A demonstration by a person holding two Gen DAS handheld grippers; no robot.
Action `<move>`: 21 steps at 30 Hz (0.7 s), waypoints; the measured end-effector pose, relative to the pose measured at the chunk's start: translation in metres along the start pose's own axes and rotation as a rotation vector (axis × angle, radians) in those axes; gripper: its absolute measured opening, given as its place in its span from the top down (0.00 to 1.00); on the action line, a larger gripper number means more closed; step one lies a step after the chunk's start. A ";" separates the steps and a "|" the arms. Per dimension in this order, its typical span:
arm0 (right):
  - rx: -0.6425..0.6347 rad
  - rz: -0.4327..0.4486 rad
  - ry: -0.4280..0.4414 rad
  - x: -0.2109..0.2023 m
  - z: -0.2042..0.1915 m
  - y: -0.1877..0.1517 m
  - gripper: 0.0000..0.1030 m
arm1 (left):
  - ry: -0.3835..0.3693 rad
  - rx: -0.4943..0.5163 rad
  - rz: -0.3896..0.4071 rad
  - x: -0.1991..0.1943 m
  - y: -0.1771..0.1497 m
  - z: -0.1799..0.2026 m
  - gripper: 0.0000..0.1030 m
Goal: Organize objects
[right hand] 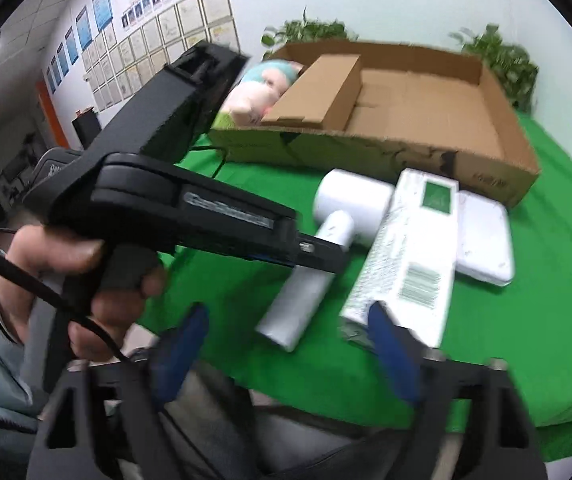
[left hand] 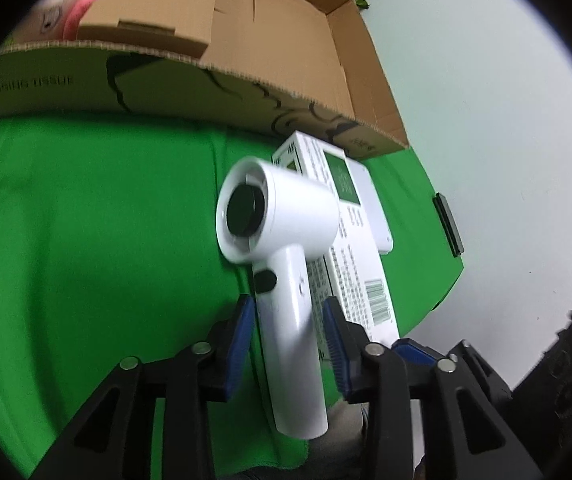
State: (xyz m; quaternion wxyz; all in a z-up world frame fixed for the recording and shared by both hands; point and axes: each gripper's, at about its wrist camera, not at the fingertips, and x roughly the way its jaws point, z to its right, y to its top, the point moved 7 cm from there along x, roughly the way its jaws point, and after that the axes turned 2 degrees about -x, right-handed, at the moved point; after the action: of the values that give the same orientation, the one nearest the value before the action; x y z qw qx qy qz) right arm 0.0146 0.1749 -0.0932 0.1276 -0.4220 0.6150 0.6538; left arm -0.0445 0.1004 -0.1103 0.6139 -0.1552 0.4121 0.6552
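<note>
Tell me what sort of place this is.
Probably an office set up for recording demonstrations. A wall of framed certificates and posters stands behind, potted plants line the back, and a table draped in green cloth holds a cardboard box and a white hair dryer.

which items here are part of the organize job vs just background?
Part of the job:
- hair dryer, handle between the left gripper fingers
- white printed box
- flat white case
- cardboard tray, small cardboard box and plush toy inside

Background:
- plants
- framed wall certificates
- green cloth
</note>
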 end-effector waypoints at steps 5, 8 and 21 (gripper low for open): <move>0.099 -0.017 0.048 0.006 0.012 0.000 0.21 | -0.015 0.010 -0.040 0.015 0.009 0.001 0.56; 0.057 -0.034 0.092 0.004 -0.003 -0.002 0.37 | -0.021 0.009 -0.066 0.024 0.013 0.000 0.56; 0.020 -0.106 -0.005 0.038 -0.016 0.010 0.50 | -0.026 0.021 -0.122 0.028 0.019 -0.004 0.69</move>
State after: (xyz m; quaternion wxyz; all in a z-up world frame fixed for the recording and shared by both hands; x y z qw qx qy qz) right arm -0.0092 0.1452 -0.1109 0.1678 -0.4511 0.5981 0.6408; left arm -0.0684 0.1185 -0.1261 0.6595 -0.1649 0.4007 0.6142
